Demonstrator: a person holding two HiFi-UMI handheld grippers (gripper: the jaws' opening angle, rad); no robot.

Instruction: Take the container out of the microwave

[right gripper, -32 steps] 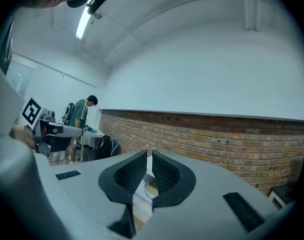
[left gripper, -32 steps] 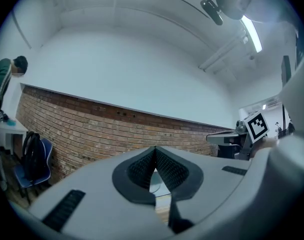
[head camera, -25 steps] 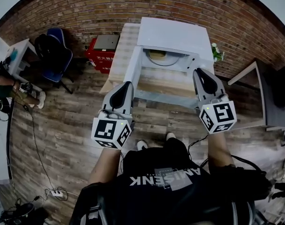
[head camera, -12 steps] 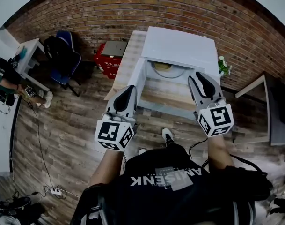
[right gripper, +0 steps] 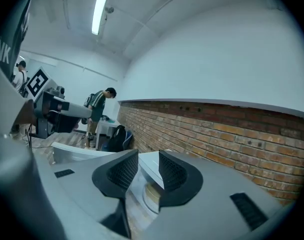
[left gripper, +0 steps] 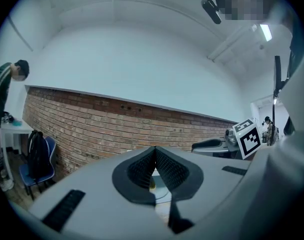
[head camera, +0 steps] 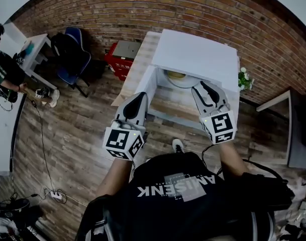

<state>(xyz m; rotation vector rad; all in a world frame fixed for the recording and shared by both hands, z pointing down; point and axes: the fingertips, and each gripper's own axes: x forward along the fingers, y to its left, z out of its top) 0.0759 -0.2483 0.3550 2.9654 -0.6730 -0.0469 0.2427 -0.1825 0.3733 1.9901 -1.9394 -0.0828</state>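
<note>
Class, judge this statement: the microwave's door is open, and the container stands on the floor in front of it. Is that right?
Wrong in one respect: the container sits inside the microwave, not on the floor, as the head view shows. The rest holds.

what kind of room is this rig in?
Probably a lab or studio, not a home kitchen: bare brick wall, a work desk at the side, and a power strip loose on the plank floor.

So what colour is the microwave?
White. The microwave shows best in the head view.
</note>
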